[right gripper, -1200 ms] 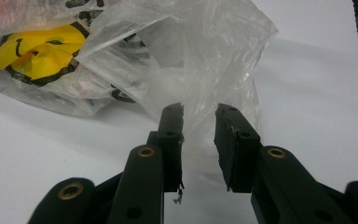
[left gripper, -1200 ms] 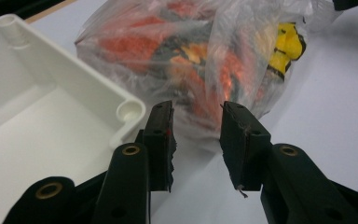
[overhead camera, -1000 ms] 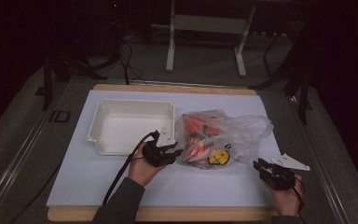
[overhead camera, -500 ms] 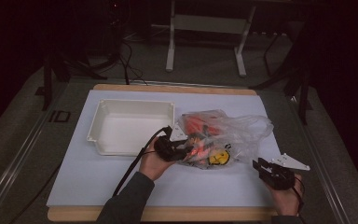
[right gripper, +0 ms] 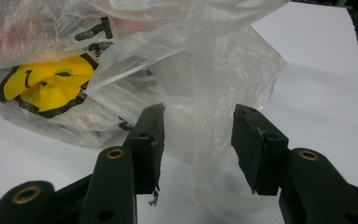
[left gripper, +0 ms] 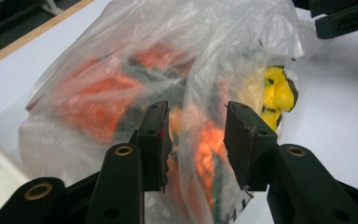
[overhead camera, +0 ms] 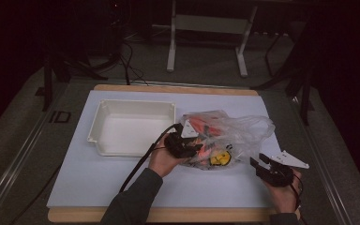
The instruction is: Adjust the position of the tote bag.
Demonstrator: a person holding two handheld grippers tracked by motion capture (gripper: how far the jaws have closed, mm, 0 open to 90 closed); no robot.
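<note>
A clear plastic bag printed with a yellow smiley lies on the white mat, with orange and black items inside. My left gripper is at the bag's left side and stands open; in the left gripper view a fold of the bag lies between its jaws, which are apart. My right gripper is open just right of the bag; in the right gripper view the loose plastic hangs in front of its spread jaws.
An empty white tray sits left of the bag on the white mat. The wooden board edge runs along the front. Dark floor, cables and a stand lie beyond the table.
My left gripper has moved right from beside the tray into the bag's left side. The right gripper has edged slightly left toward the bag.
</note>
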